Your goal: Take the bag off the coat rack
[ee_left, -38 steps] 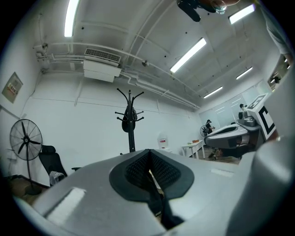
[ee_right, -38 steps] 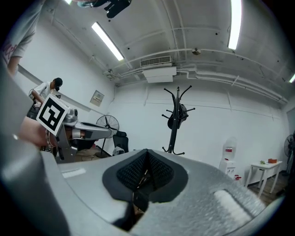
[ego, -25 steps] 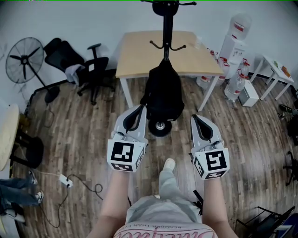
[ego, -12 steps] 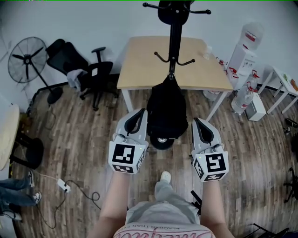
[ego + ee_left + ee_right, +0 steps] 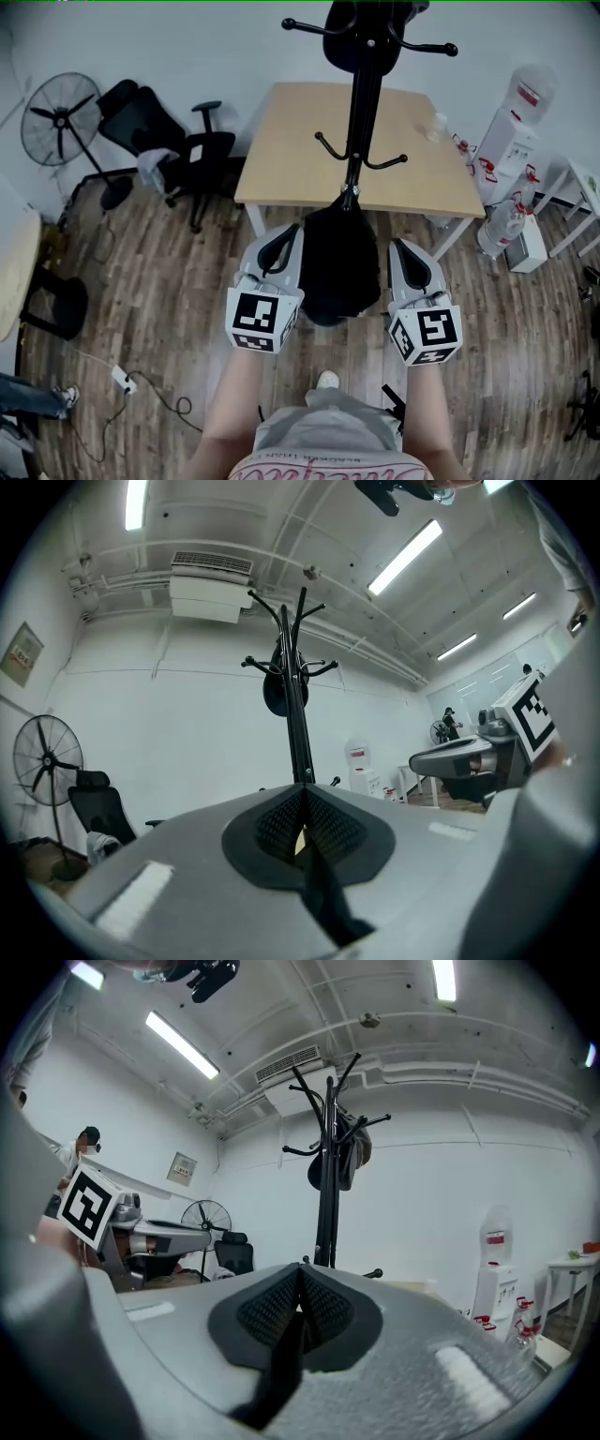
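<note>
The black bag (image 5: 337, 267) nearly fills the gap between my left gripper (image 5: 289, 231) and my right gripper (image 5: 397, 244) at frame centre. Straight ahead the coat rack (image 5: 364, 103), its low hooks (image 5: 326, 143) and the desk (image 5: 281, 141) block the way. Bare floor (image 5: 141, 300) lies open at lower left and right.

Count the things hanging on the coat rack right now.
2: a black bag low on the coat rack; a dark item at its top. Another could hide behind them.
</note>
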